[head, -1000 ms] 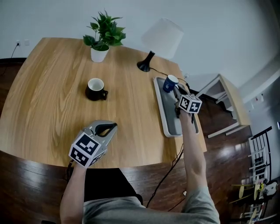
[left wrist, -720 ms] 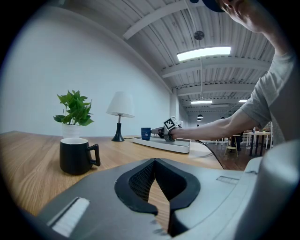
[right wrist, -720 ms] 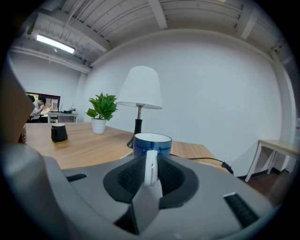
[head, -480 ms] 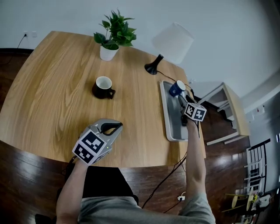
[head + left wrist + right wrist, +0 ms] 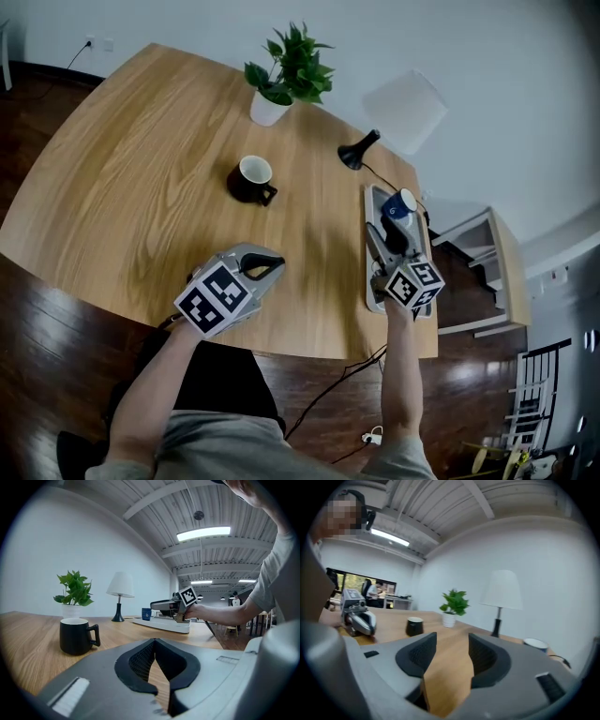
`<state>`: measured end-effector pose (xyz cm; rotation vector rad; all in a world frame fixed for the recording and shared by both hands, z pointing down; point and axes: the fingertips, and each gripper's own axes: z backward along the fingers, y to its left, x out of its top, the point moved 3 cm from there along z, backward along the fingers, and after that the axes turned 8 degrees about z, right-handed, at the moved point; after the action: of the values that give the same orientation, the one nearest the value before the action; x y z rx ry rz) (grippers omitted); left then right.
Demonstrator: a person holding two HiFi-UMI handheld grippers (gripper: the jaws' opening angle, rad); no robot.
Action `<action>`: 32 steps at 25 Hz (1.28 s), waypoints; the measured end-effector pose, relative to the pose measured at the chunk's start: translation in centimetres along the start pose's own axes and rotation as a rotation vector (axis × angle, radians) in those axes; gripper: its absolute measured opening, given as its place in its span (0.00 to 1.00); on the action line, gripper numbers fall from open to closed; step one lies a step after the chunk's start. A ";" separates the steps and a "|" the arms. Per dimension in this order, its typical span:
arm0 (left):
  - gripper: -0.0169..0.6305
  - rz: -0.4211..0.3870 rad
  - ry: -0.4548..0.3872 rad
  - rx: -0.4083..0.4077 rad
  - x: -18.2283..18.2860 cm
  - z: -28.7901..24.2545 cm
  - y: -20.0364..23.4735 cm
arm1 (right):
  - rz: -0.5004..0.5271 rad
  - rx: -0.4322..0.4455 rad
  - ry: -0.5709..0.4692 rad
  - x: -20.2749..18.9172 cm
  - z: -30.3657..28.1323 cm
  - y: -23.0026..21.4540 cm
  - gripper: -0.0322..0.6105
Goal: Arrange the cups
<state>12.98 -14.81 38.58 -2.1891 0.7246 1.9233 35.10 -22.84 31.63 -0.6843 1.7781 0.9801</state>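
Note:
A black cup (image 5: 251, 178) with a white inside stands on the wooden table (image 5: 141, 187), handle toward me. A blue cup (image 5: 401, 203) stands upright at the far end of the grey tray (image 5: 369, 272). My right gripper (image 5: 386, 232) hovers over the tray's near half, short of the blue cup; its jaws have just been opening and hold nothing. In the right gripper view the gripper (image 5: 447, 656) gapes over bare wood, with the blue cup (image 5: 536, 644) off to the right. My left gripper (image 5: 267, 267) rests shut and empty near the table's front edge, with the black cup (image 5: 77, 636) beyond it.
A potted plant (image 5: 281, 80) and a black-footed lamp (image 5: 398, 112) stand at the table's far side, and the lamp's cord runs past the tray. A small side table (image 5: 487, 272) sits right of the tray. The tray lies along the table's right edge.
My right gripper has let go of the blue cup, opened, and drawn back toward the tray's near end. The cup stays on the tray. The left gripper has not moved.

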 end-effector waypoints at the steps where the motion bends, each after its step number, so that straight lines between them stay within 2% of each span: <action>1: 0.04 0.000 0.001 0.000 0.0 0.0 0.0 | 0.012 0.075 -0.009 0.5 -1.2 2.6 0.37; 4: 0.04 0.001 0.002 -0.001 0.0 -0.2 0.0 | -0.004 0.233 -0.022 0.7 -4.3 8.5 0.37; 8: 0.04 0.001 0.005 -0.002 0.0 -0.2 0.0 | -0.019 0.318 0.004 -0.5 -7.8 12.6 0.37; 20: 0.04 0.000 0.009 -0.001 -0.1 -0.3 -0.1 | 0.096 0.334 0.072 0.8 -15.2 14.7 0.37; 30: 0.04 -0.007 0.002 -0.002 -0.1 -0.1 -0.1 | 0.148 0.371 0.123 1.0 -17.5 15.9 0.36; 32: 0.04 -0.008 0.002 -0.002 -0.1 -0.2 -0.1 | 0.157 0.370 0.142 0.7 -17.8 15.9 0.26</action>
<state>13.18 -14.80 38.68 -2.1924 0.7132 1.9194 13.78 -29.80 39.92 -0.3919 2.0929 0.6871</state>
